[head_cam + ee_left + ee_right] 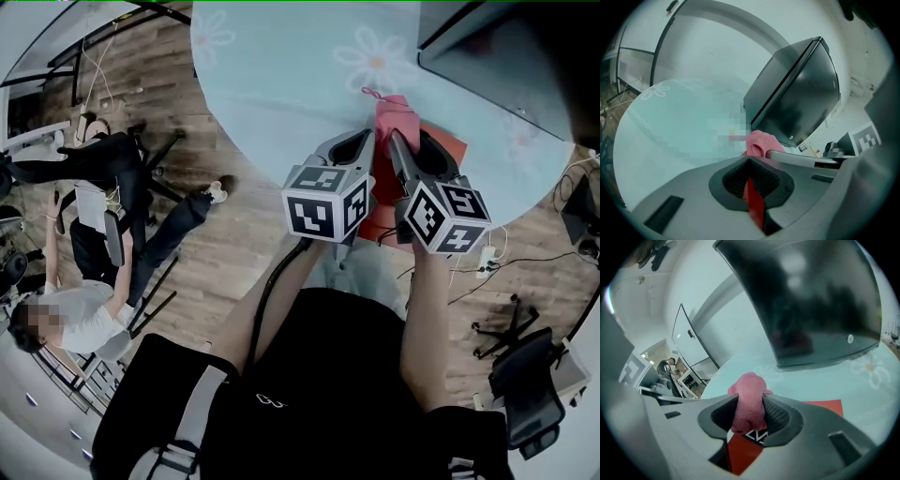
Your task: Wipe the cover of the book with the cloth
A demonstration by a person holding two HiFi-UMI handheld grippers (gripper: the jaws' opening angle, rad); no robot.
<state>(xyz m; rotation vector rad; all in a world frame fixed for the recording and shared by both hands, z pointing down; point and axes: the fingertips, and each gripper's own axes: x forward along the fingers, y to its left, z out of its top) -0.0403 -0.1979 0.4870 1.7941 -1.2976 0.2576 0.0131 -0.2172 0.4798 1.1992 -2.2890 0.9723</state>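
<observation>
- The left gripper (366, 138) (751, 174) has its jaws pressed onto a thin red edge, seen edge-on. This looks to be the side of the book (754, 206); the gripper's own grey body hides the rest of the book in the left gripper view.
- The right gripper (398, 141) (747, 414) pinches the pink cloth (749, 399) between its ribbed pads. The cloth bulges above the jaws and hangs a little below them.
- The book (820, 411) lies flat under the right gripper's jaws. Its red cover shows to the right of the jaws, and a black patch with a white pattern shows just below the cloth. Whether the cloth touches the cover cannot be told.
- In the head view the book (452, 147) sits at the near edge of the round table (281, 75). It is mostly covered by the two grippers and their marker cubes (325, 200), with only red strips showing between and beside them.
- The cloth (394, 114) pokes out past both gripper tips, and a thin pink end trails to the left.
- A dark monitor (487, 47) (797, 93) (811, 301) stands on the table beyond the book and is cut off by the frame in the head view.
- A person (94, 281) sits on the floor side, well apart from the table.
</observation>
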